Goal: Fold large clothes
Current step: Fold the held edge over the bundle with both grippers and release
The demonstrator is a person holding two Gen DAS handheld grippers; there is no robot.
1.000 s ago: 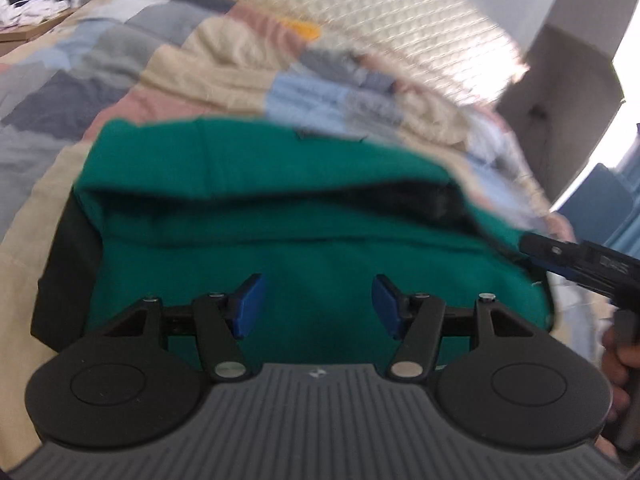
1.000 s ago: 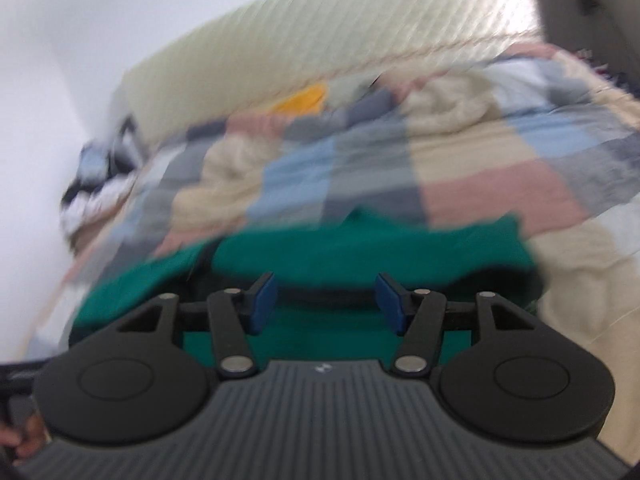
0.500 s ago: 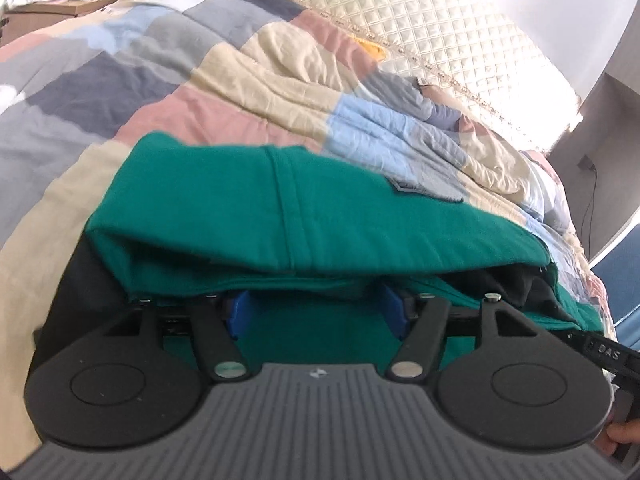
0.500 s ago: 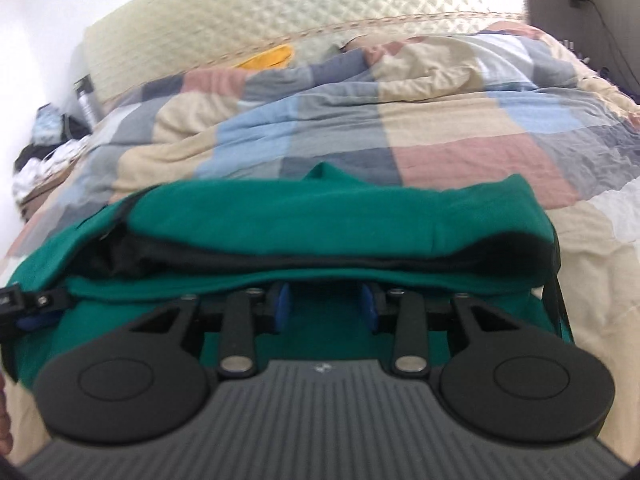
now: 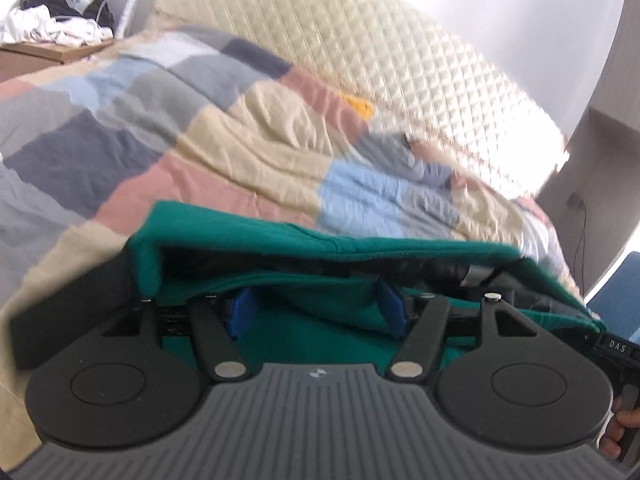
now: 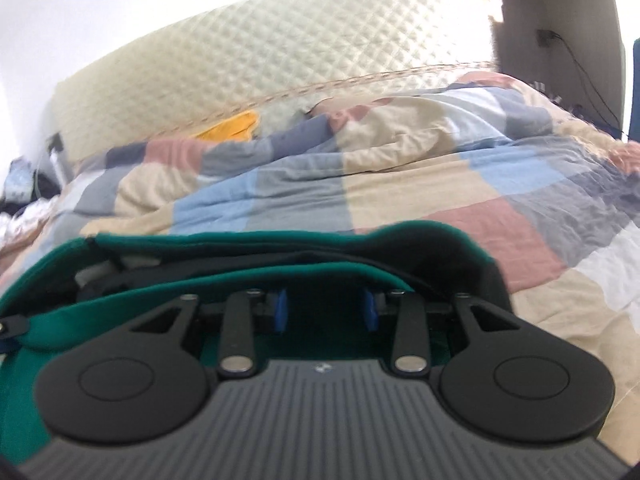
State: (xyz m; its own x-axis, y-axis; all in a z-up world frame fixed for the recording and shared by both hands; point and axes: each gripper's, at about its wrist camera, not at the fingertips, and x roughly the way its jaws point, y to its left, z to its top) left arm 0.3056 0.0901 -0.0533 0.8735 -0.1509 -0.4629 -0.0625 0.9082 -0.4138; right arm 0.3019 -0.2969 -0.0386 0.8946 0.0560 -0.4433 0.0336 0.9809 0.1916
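A dark green garment (image 5: 248, 232) with black trim lies folded on the patchwork quilt (image 5: 200, 152). My left gripper (image 5: 315, 312) is pushed in under its top layer. The blue pads (image 5: 240, 312) stand wide apart, and a sag of green cloth hangs between them, not pinched. In the right wrist view the same garment (image 6: 240, 276) arches over my right gripper (image 6: 325, 312). Its jaws are narrower, with dark green cloth in shadow between the pads (image 6: 280, 312) and bare blue faces showing. Both grippers' fingertips are hidden under the fold. The right tool's body (image 5: 612, 348) shows at the left view's right edge.
A quilted cream headboard (image 5: 400, 80) runs behind the bed. A bedside table with heaped clothes (image 5: 52, 28) stands far left. A yellow item (image 6: 232, 126) lies by the headboard. A blue chair (image 5: 616, 292) and a hand (image 5: 620, 432) are at the right edge.
Both grippers have slid forward from in front of the garment to under its top layer, which now drapes over the fingertips. The right jaws have narrowed; the left kept their width.
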